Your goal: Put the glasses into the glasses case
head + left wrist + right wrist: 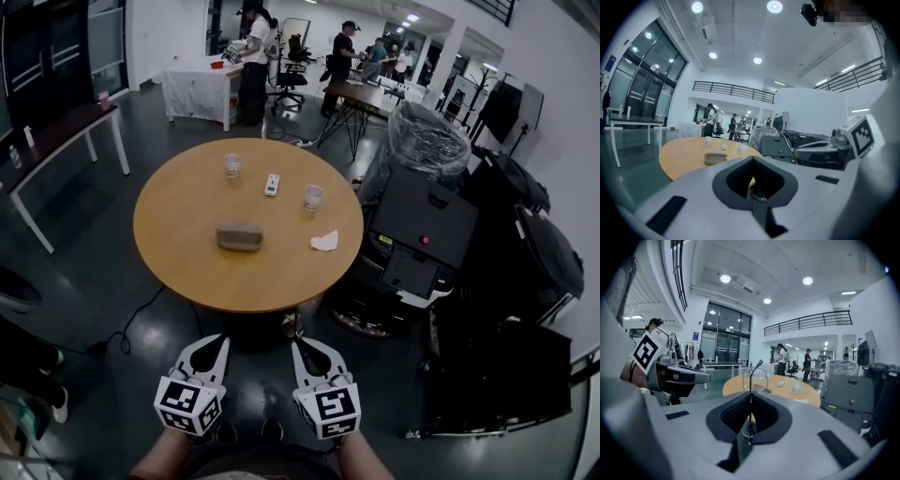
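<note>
While my right gripper [749,416] is clenched on the glasses [757,380], pinching the thin wire frame so that one clear rounded lens stands up above the dark ribbed pads, my left gripper [753,185] has its jaws pressed together with nothing that I can make out between them. Both are held low and close to the body, well short of the round table [178,258], whose top is smooth pale wood. On it lies the glasses case [240,235], a grey oblong with rounded ends and a dull, cloth-like look; I judge its lid to be down. So the glasses are in hand, but reaching the case, opening it and laying them inside are all left to do.
</note>
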`<state>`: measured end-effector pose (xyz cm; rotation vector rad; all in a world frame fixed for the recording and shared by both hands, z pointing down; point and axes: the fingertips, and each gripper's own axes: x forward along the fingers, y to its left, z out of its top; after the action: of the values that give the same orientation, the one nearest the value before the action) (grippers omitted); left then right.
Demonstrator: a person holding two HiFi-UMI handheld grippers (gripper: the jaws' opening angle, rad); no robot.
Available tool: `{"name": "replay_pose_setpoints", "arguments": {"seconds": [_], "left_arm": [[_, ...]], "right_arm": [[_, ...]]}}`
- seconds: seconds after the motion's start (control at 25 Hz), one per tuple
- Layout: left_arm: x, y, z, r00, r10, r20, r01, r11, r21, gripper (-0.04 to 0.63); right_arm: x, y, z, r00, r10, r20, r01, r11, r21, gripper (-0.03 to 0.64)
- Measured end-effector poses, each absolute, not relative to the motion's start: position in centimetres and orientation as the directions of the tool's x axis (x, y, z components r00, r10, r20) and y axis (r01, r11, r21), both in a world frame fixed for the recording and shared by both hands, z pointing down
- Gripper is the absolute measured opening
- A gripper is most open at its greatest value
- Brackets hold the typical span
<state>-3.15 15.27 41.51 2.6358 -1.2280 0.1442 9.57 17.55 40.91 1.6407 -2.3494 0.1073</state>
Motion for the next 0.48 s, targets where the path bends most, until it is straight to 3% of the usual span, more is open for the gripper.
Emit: {"name": "replay_pose_setpoints", "arguments": {"seconds": [0.48], "left_arm": [[-2.0,14.9,41.4,0.561,-0.809,0.177,-0.828,-0.541,0.148,0.006]], "right_arm": [[11.7,16.5,41.9,-0.41,-0.874,0.261,-0.893,0.443,0.084,-0.009]]}}
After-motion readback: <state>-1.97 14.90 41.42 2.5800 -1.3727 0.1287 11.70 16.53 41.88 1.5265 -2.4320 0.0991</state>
